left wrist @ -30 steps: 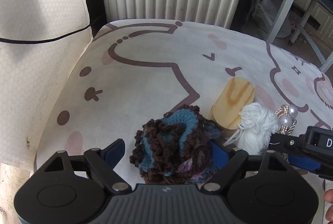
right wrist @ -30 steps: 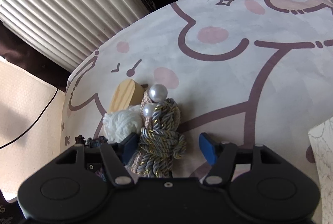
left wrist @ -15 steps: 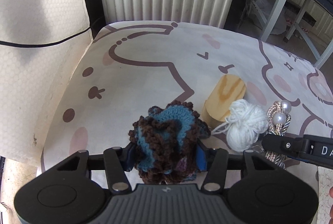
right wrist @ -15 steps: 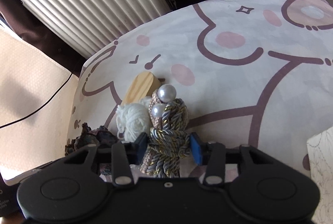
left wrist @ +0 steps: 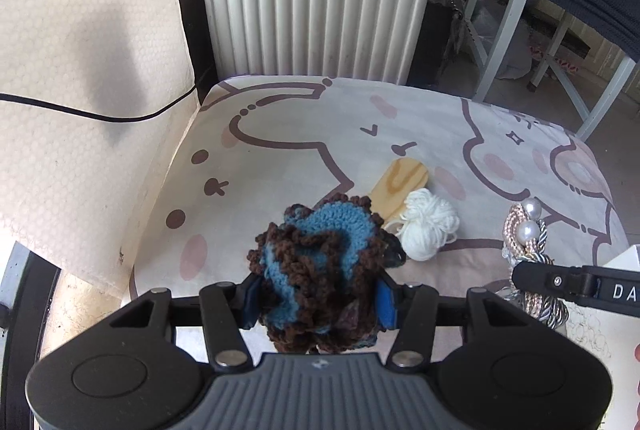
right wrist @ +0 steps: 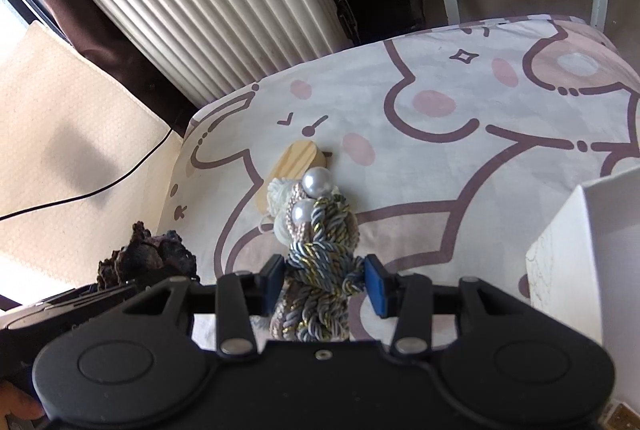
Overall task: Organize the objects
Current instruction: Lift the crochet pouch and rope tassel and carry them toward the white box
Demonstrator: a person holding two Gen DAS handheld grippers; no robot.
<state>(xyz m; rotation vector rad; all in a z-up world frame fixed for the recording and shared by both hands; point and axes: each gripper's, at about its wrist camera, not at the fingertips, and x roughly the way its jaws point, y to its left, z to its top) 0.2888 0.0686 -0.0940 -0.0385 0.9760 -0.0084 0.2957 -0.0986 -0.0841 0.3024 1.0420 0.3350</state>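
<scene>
Above cartoon-print cloth [left wrist: 304,134], left gripper [left wrist: 318,300] clamps crocheted scrunchie [left wrist: 320,262]; right gripper [right wrist: 324,280] clamps twisted cord [right wrist: 320,266].

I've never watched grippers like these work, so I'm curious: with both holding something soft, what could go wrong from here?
1. The crochet piece bulges well past the left gripper; a loose grip could let it slip out.
2. The cord hangs in loops below the right gripper and might snag on the box rim.
3. The yarn ball lies close by; a trailing strand may drag it.
</scene>
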